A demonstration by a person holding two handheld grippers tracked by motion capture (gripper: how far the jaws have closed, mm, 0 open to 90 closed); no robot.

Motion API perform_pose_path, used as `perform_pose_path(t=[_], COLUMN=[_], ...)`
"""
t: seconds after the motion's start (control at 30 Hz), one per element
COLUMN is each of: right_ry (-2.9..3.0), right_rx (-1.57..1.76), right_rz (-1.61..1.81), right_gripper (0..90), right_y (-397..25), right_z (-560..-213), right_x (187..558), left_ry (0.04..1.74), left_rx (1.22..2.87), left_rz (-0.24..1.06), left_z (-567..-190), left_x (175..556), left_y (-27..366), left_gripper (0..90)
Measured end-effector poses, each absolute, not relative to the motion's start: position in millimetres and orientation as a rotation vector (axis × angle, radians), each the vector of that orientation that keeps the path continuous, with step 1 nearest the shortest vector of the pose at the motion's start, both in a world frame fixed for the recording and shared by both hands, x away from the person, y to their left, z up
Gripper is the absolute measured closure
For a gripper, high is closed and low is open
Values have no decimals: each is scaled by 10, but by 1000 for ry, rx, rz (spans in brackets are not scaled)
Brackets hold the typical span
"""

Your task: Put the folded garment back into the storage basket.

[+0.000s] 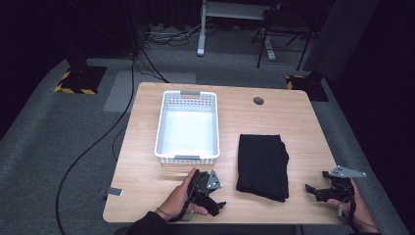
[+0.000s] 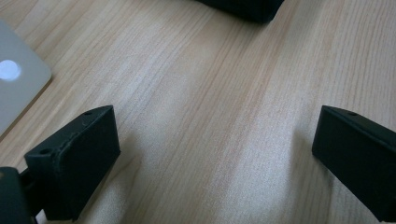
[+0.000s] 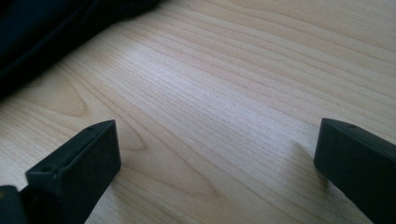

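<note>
Since the white basket (image 1: 187,126) at the left is empty and the folded black cloth (image 1: 262,167) lies flat on the worktop (image 1: 293,122) just to its right, I'd say nothing's really done yet, the whole pick-up and drop-in is left. Left gripper (image 1: 211,196) rests with jaws wide apart, near the cloth's near left corner. Right gripper (image 1: 318,191) sits just off its right edge, jaws apart too, holding nothing.
</note>
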State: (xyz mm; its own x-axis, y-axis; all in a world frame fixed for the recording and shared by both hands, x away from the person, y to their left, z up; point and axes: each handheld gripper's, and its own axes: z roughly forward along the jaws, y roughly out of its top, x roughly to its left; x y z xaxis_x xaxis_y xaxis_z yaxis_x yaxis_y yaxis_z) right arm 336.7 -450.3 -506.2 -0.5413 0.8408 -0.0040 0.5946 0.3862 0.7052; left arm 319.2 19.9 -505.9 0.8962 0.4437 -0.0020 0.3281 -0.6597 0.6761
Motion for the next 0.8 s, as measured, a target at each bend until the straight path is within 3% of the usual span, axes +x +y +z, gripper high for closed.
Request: perform_pose_path(t=[0.8], right_ry=[2288], right_rx=[1244], right_rz=[946], right_gripper=[5], right_y=[-4506], right_z=[-5065], right_x=[3366], left_ry=[504], left_rx=[2353], left_rz=[262], left_z=[-4963], left_x=[3234], left_y=[-80], left_gripper=[49])
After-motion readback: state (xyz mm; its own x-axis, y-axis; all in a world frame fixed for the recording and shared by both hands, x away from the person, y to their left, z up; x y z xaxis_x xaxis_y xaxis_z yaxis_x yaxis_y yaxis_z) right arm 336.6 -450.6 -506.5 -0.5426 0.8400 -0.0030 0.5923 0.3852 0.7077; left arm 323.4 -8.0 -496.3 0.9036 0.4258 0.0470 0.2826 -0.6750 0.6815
